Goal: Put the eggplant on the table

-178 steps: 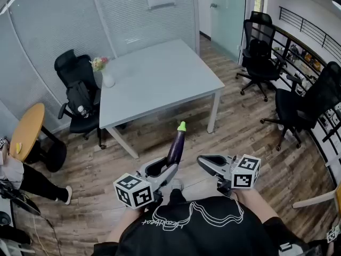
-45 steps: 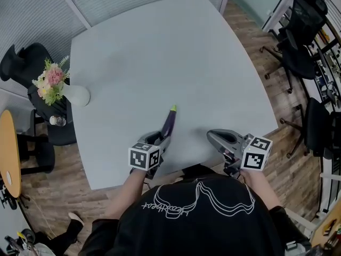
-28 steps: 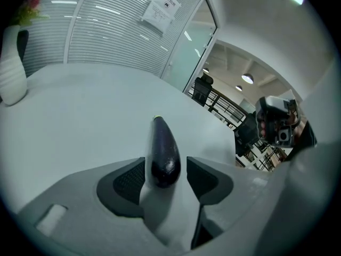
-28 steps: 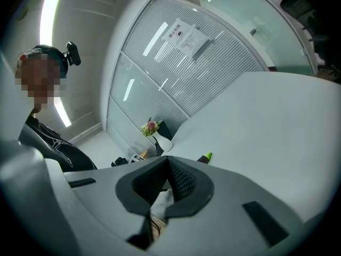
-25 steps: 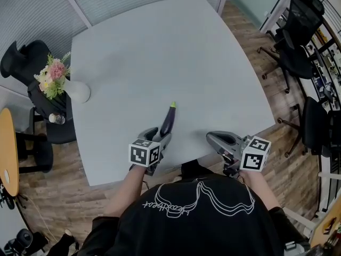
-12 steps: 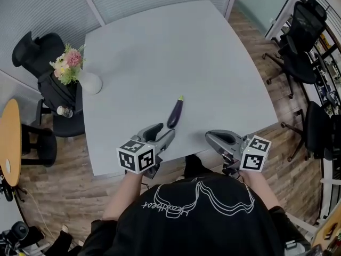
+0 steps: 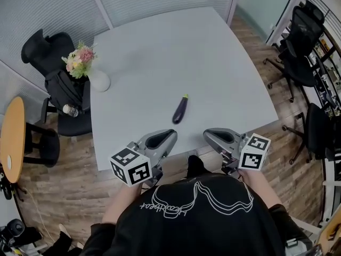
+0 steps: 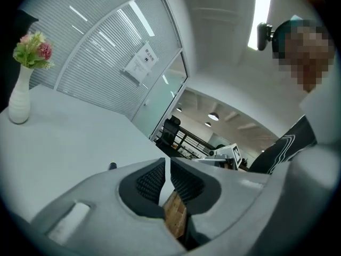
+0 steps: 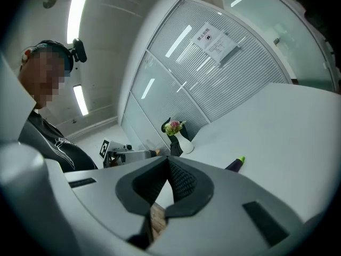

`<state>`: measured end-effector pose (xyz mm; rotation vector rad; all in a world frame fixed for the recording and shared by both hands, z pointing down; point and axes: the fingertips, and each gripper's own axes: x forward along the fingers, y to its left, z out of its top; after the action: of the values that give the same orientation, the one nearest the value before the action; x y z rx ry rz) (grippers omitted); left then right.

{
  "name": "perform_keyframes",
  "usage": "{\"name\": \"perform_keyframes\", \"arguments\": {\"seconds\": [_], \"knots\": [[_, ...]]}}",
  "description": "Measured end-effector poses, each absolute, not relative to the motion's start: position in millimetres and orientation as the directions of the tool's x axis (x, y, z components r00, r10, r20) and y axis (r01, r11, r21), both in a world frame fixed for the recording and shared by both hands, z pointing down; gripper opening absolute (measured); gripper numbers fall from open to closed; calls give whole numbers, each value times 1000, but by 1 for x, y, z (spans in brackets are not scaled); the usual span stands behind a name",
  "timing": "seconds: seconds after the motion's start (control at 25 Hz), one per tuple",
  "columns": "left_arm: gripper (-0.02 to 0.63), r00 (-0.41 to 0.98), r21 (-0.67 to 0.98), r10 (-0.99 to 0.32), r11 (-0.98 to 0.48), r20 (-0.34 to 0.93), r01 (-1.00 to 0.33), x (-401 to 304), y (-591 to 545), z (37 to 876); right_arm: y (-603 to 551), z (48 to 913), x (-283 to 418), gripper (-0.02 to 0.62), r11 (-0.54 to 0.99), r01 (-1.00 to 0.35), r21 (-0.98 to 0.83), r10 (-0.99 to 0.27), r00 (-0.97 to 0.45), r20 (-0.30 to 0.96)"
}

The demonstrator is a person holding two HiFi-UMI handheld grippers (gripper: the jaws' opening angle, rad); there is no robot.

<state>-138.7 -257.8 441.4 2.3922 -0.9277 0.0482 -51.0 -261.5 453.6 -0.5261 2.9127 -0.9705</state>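
The purple eggplant (image 7: 180, 111) with its green stem lies loose on the grey table (image 7: 160, 47), near the front edge; its stem end also shows in the right gripper view (image 9: 235, 165). My left gripper (image 7: 171, 136) (image 8: 169, 167) hangs off the table's front edge, short of the eggplant and apart from it. Its jaws are closing, only a thin slit is left, and nothing is between them. My right gripper (image 7: 208, 134) (image 9: 168, 161) is level beside it, also off the table edge, shut and empty.
A white vase of flowers (image 7: 98, 80) (image 8: 19, 97) stands at the table's left edge. A black office chair (image 7: 50, 49) sits behind it, several more chairs (image 7: 298, 41) at the right. A round wooden table (image 7: 10, 137) is at far left. The floor is wood planks.
My left gripper let go of the eggplant, drew back and up off the table toward the person, and its jaws came together. The eggplant stays lying on the table.
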Motion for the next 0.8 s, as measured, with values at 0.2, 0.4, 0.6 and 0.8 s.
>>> {"name": "perform_keyframes", "arguments": {"seconds": [0.2,0.4,0.6,0.8], "knots": [[17,772,481,-601,-624,208,-616,-137,-240,433,-248,448,-59,8,762,-302,-573,-320,-945,72],[14,760,457,-612,-623,220,-635,-139,-230,433,-237,442,-60,8,777,-315,-546,-336,-940,63],[14,758,450,-614,-626,219,-637,-143,-224,433,-231,442,-64,8,779,-338,-528,-352,-933,77],[14,755,457,-621,-621,211,-637,-144,-219,431,-224,442,-63,8,774,-348,-529,-363,-928,79]]}}
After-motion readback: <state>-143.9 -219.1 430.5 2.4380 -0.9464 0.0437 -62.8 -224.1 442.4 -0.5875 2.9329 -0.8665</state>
